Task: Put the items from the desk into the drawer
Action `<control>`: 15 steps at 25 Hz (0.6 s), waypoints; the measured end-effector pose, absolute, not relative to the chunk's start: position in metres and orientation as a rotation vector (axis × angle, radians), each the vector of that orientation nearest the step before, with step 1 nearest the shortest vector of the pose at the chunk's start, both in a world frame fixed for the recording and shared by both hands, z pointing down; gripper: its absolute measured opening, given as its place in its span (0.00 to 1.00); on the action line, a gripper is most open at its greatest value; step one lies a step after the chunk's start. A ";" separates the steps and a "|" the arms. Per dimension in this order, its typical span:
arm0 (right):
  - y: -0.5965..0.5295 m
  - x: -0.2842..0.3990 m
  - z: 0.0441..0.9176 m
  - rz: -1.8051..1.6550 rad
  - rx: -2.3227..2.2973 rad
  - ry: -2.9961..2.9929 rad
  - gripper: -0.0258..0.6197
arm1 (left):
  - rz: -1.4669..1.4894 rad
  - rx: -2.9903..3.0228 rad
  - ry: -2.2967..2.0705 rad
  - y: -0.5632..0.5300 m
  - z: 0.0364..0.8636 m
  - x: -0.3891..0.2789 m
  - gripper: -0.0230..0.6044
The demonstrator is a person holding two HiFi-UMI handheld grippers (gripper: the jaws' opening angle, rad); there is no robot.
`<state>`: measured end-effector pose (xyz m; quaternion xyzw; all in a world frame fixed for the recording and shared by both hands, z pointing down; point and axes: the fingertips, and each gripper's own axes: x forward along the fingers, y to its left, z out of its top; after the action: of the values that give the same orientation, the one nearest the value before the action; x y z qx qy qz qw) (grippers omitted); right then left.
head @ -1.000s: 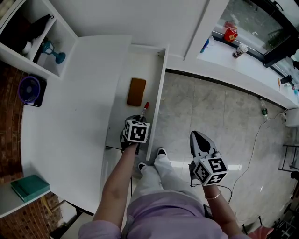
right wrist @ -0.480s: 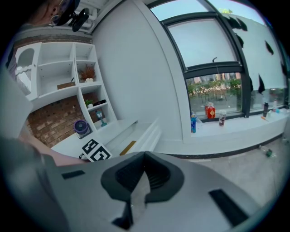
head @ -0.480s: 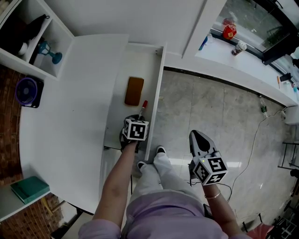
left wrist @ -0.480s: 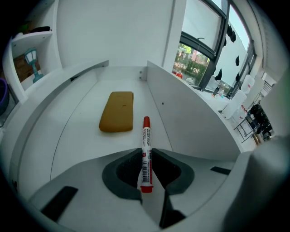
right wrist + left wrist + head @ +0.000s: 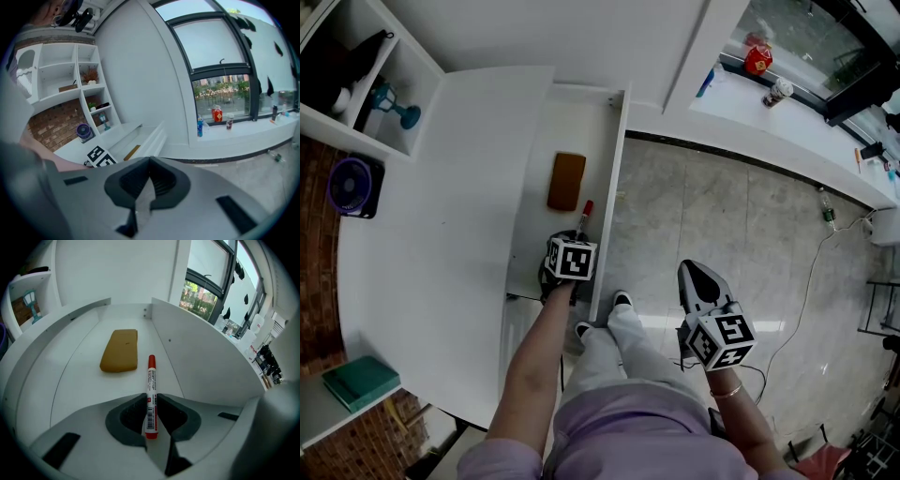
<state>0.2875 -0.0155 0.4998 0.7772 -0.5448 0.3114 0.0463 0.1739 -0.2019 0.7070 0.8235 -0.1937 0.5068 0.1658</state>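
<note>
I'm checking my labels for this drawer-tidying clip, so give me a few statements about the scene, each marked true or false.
1. The left gripper grips a red marker. True.
2. The drawer is shut. False: it stands open.
3. A brown pad lies in the drawer. True.
4. The right gripper holds a bottle. False: its jaws are together with nothing between them.
5. The red marker lies across the brown pad. False: they are apart.

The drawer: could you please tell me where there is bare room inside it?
Bare: the drawer floor between the pad and the back wall, and the strip along the left wall. Crowded: the near right side, where the left gripper holds the marker beside the pad's near corner.
</note>
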 end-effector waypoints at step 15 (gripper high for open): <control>-0.016 0.285 0.500 0.947 2.358 -1.677 0.04 | 1.358 2.359 -0.542 -0.202 0.698 0.178 0.20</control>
<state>0.2854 -0.0158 0.5001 0.7736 -0.5501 0.3108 0.0483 0.1782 -0.2015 0.6978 0.8357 -0.1919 0.4813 0.1822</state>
